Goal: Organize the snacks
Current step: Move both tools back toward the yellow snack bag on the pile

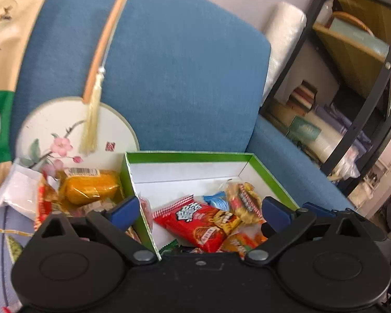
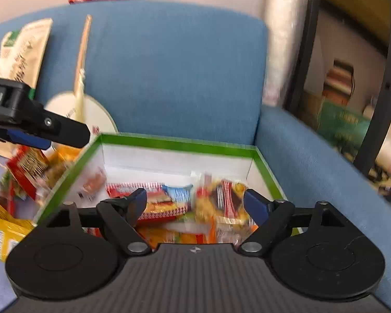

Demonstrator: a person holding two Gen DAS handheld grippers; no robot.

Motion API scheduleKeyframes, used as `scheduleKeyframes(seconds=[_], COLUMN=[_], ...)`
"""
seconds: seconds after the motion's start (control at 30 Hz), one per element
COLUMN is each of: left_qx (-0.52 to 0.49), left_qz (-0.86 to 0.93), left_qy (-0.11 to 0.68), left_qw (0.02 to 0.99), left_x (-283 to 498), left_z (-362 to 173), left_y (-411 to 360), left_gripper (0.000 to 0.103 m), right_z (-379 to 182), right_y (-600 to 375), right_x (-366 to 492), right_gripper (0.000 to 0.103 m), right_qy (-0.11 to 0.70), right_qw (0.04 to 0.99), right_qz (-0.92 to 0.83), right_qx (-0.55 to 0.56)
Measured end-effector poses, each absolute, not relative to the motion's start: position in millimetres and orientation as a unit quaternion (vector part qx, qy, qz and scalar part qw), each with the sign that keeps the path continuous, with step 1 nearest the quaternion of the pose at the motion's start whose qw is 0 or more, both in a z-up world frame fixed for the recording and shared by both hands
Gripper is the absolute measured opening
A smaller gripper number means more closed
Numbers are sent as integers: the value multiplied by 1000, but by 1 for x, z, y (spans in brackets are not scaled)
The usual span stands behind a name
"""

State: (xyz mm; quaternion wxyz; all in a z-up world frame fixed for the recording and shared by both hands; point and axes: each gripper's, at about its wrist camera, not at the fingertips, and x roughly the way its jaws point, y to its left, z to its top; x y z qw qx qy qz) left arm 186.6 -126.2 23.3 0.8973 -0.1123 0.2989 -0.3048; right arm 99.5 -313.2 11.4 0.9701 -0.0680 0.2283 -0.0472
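Blue sofa [image 1: 174, 73] carries a green-rimmed box [image 1: 190, 156] of snacks [image 1: 203, 221].

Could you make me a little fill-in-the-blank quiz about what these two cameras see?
1. The box holding snacks has a rim coloured ____.
2. The box sits on a sofa coloured ____.
3. The large snack packet inside the box, in the left camera, is mostly ____.
4. Both the left hand-held gripper and the right hand-held gripper have their jaws ____.

Missing words: green; blue; red; open
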Motion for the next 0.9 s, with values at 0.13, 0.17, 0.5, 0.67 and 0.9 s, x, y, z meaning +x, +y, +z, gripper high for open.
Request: scheduleKeyframes(seconds=[0.13, 0.17, 0.5, 0.67, 0.9], left_qx=[-117, -121, -122, -169, -173], left_qz=[-284, -277, -240, -257, -283], left_qy=[286, 285, 346, 371, 381], left_qw=[908, 910, 899, 876, 863], left_x=[164, 158, 108, 97, 104], left_z=[36, 36, -11, -27, -35], left_y=[-106, -100, -17, 2, -18], left_gripper=[103, 103, 103, 103, 103], right_z=[32, 34, -10, -32, -58], right_y=[-299, -294, -228, -204, -191], right_x=[80, 74, 37, 47, 62], right_gripper=[103, 103, 103, 103, 103], right_qy=[201, 199, 287, 320, 333], right_qw=[977, 978, 950, 937, 924], right_qz=[-21, -15, 121, 141, 137], right_qx=[-60, -57, -14, -30, -126])
